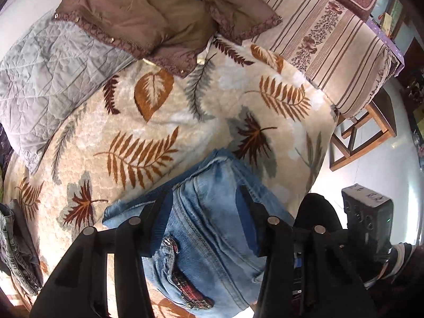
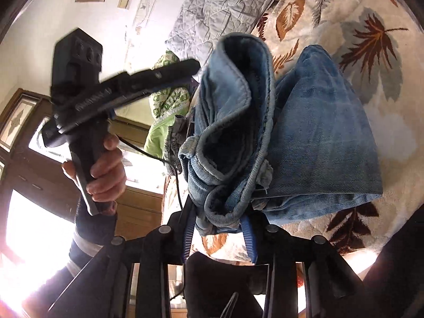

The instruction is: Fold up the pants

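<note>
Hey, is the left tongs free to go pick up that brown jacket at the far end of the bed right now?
Probably not as things stand. The left tongs are spread around the blue jeans, which the right tongs also clamp. The brown jacket lies far off across the leaf blanket.

Landmark: the leaf-print blanket. The pants lie on its near edge, between the fingers of the left gripper, with the quilted cover at its far left, the jacket along its far side and the striped mattress to its right. A wooden stool stands off its right edge; in the right wrist view the right gripper holds a bunched part of the pants above the blanket's near side.
</note>
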Demonstrator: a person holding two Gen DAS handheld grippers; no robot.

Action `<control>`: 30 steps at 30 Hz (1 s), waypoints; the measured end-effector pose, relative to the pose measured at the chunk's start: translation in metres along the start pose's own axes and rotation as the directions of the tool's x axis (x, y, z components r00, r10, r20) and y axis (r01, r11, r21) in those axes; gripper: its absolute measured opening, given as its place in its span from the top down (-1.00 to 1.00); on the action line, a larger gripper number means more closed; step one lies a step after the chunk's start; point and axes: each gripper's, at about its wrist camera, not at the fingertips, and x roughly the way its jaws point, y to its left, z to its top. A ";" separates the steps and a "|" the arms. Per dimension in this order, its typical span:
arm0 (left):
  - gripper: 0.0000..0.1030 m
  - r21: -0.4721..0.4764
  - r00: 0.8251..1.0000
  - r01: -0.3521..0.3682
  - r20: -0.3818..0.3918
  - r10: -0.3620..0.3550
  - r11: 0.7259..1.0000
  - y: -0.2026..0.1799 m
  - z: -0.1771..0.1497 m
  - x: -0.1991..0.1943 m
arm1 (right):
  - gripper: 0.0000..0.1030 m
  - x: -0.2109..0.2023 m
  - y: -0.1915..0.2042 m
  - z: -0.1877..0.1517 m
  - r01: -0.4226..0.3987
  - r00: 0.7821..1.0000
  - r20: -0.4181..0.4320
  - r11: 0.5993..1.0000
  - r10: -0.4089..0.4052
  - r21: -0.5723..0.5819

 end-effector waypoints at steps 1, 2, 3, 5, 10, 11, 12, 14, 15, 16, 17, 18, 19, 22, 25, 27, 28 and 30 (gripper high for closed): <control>0.07 0.017 1.000 -0.025 0.001 0.025 1.000 -0.005 0.002 0.002 | 0.23 -0.001 -0.003 -0.001 0.045 0.999 -0.011 0.999 -0.045 -0.002; 0.07 0.032 0.999 -0.046 -0.018 0.046 0.998 -0.009 0.003 0.009 | 0.23 -0.003 -0.010 -0.003 0.081 0.997 -0.005 0.997 -0.081 0.020; 0.07 0.033 0.997 -0.056 -0.042 0.057 0.998 -0.008 0.003 0.017 | 0.22 -0.005 -0.019 -0.005 0.094 0.996 -0.011 0.994 -0.094 0.052; 0.07 0.025 0.994 -0.055 -0.088 0.057 0.998 -0.003 0.001 0.031 | 0.22 -0.013 -0.032 -0.010 0.096 0.995 -0.016 0.989 -0.095 0.110; -0.20 0.054 0.979 -0.094 -0.178 0.102 0.994 0.006 -0.003 0.053 | -0.62 -0.066 -0.024 -0.007 0.048 0.978 0.198 0.997 -0.060 0.064; -0.29 0.068 0.975 -0.113 -0.185 0.124 0.991 0.006 -0.002 0.056 | -0.65 -0.070 -0.023 -0.003 0.051 0.971 0.230 0.997 -0.063 0.059; -0.30 0.081 0.971 -0.133 -0.187 0.146 0.988 0.005 -0.002 0.058 | -0.65 -0.069 -0.024 0.000 0.049 0.968 0.242 0.997 -0.062 0.063; -0.30 0.098 0.969 -0.148 -0.185 0.164 0.984 0.005 0.000 0.061 | -0.65 -0.057 -0.028 0.008 0.023 0.974 0.224 0.997 -0.038 0.072; -0.31 0.097 0.970 -0.147 -0.180 0.162 0.984 0.007 0.001 0.061 | -0.65 -0.045 -0.029 0.013 0.039 0.976 0.212 0.995 -0.057 0.091; -0.34 0.091 0.971 -0.145 -0.177 0.159 0.985 0.010 0.002 0.061 | -0.65 -0.034 -0.031 0.012 0.044 0.979 0.196 0.994 -0.063 0.102; -0.43 0.080 0.971 -0.147 -0.177 0.159 0.986 0.014 0.004 0.063 | -0.65 -0.022 -0.033 0.011 0.045 0.985 0.163 0.993 -0.063 0.111; -0.48 0.069 0.970 -0.149 -0.182 0.160 0.986 0.019 0.005 0.065 | -0.60 -0.012 -0.031 0.009 0.030 0.990 0.135 0.993 -0.045 0.111; -0.50 0.062 0.969 -0.149 -0.190 0.158 0.987 0.023 0.006 0.068 | -0.58 0.004 -0.020 0.008 -0.003 0.993 0.119 0.997 -0.007 0.080; -0.53 0.047 0.964 -0.124 -0.232 0.131 0.991 0.033 0.005 0.081 | -0.59 0.016 0.009 0.003 0.024 0.992 0.129 0.992 -0.008 -0.126; -0.59 0.052 0.957 -0.087 -0.273 0.098 0.995 0.033 -0.002 0.100 | -0.59 0.031 -0.007 0.004 0.062 0.996 0.068 0.997 -0.059 -0.051; -0.61 0.067 0.953 -0.078 -0.286 0.094 0.995 0.033 -0.008 0.111 | -0.55 0.038 -0.025 0.003 0.090 0.995 0.037 0.996 -0.091 0.016; -0.62 0.064 0.952 -0.063 -0.297 0.079 0.996 0.035 -0.011 0.116 | -0.52 0.038 -0.030 0.003 0.076 0.996 0.045 0.997 -0.077 0.030; -0.63 0.050 0.946 -0.021 -0.322 0.036 0.999 0.037 -0.016 0.124 | -0.45 0.037 -0.034 0.004 0.062 0.997 0.050 0.997 -0.064 0.043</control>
